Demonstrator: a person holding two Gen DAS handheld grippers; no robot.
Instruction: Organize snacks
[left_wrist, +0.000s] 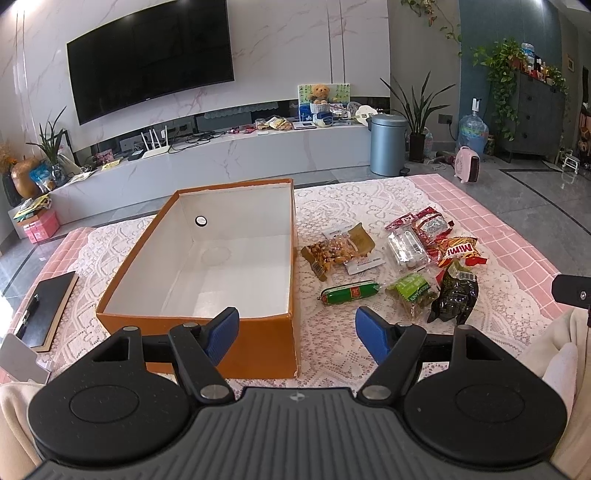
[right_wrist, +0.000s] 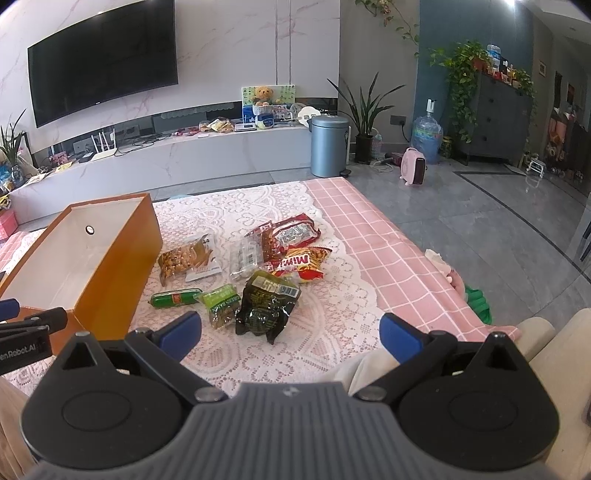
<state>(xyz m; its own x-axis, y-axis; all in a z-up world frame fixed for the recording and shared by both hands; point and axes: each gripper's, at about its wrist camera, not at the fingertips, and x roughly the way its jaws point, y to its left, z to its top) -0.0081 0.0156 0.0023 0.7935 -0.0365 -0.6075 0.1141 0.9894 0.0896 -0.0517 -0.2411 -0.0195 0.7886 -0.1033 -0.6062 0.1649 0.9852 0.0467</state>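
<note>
An open orange box with a white, empty inside stands on the lace-covered table; it also shows in the right wrist view. Right of it lie several snack packs: a nut pack, a green sausage, a green pea pack, a dark pack, an orange Mimi bag and a red pack. My left gripper is open and empty over the box's near right corner. My right gripper is open and empty, just short of the dark pack.
A black clipboard and a phone lie on the table left of the box. The pink checked cloth reaches the table's right edge. A TV bench, a grey bin and plants stand beyond on the floor.
</note>
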